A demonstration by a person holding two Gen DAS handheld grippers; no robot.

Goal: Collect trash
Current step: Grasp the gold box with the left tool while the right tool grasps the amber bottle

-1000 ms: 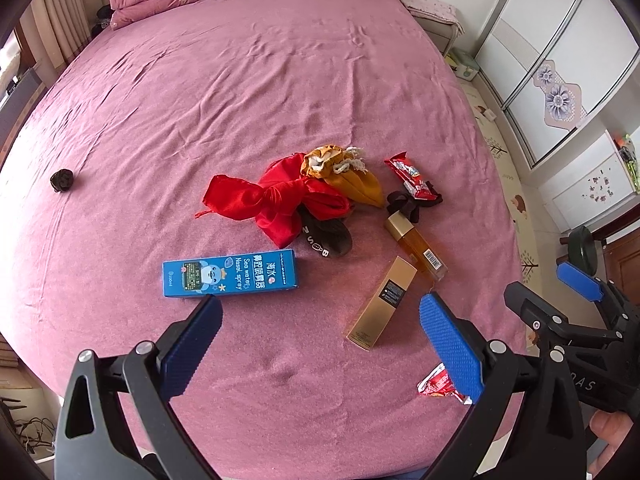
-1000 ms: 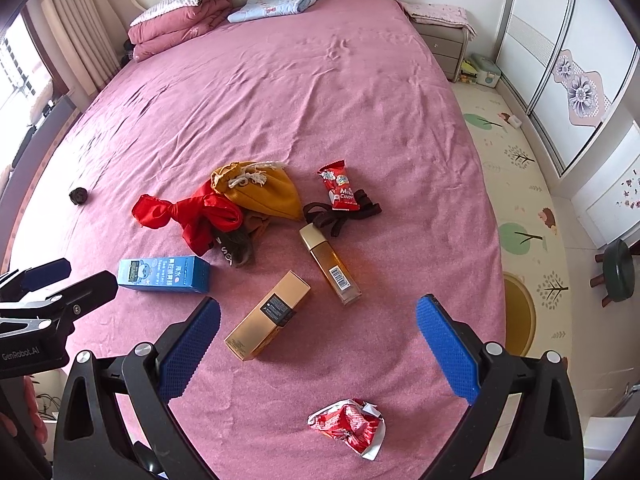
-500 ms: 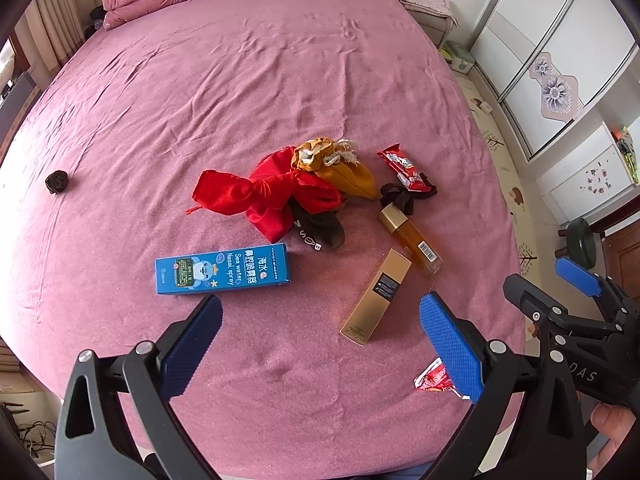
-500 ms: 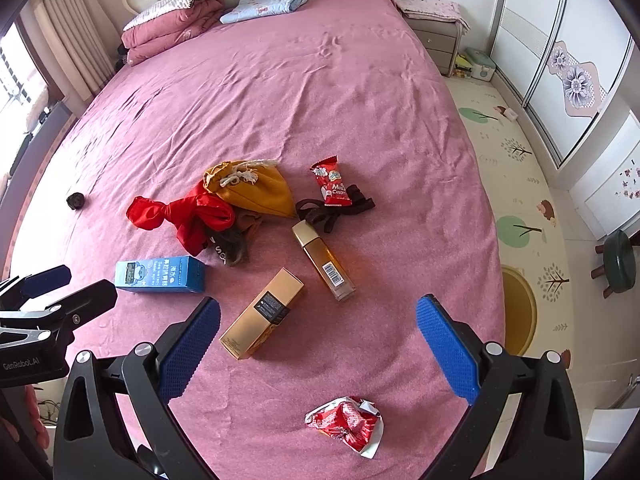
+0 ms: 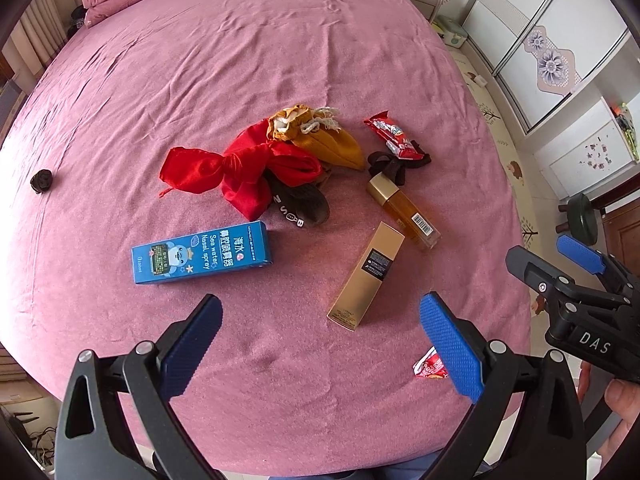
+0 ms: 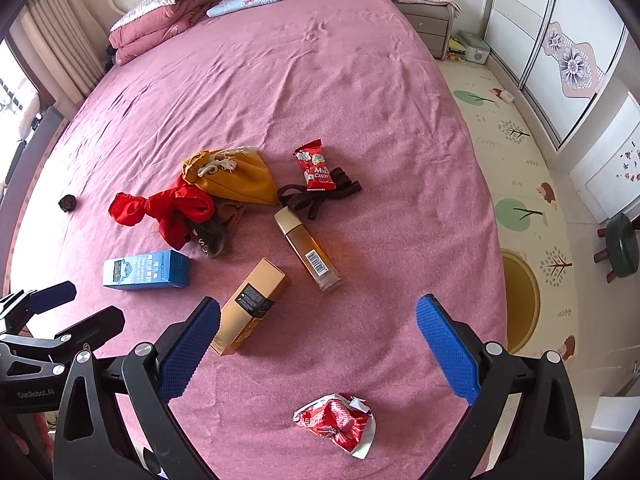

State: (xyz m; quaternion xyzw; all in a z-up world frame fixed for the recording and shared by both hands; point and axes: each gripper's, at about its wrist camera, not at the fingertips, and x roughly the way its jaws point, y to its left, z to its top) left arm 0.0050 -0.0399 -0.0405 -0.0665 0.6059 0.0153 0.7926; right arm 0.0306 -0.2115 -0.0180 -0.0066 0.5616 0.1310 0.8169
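Observation:
A crumpled red wrapper (image 6: 334,422) lies near the bed's front edge, just below my open right gripper (image 6: 318,346); the left wrist view shows the crumpled wrapper (image 5: 430,368) partly behind a blue fingertip (image 5: 450,346). A red candy packet (image 6: 315,165) (image 5: 394,135) rests on a dark strap. Between them lie a gold box (image 6: 250,306) (image 5: 368,274), an amber bottle (image 6: 308,248) (image 5: 404,210) and a blue nasal spray box (image 6: 146,269) (image 5: 202,253). My left gripper (image 5: 320,342) is open above bare sheet, holding nothing.
Red (image 5: 240,168) and mustard (image 5: 320,136) cloth pouches and a dark sock (image 5: 300,204) are heaped mid-bed. A small black object (image 5: 41,180) sits at left. Folded bedding (image 6: 160,28) is at the headboard. A play mat (image 6: 520,200), stool (image 6: 620,246) and wardrobe lie right.
Both grippers have drawn a little closer to the bed and items; the objects sit slightly lower and larger in view. Nothing was picked up or moved.

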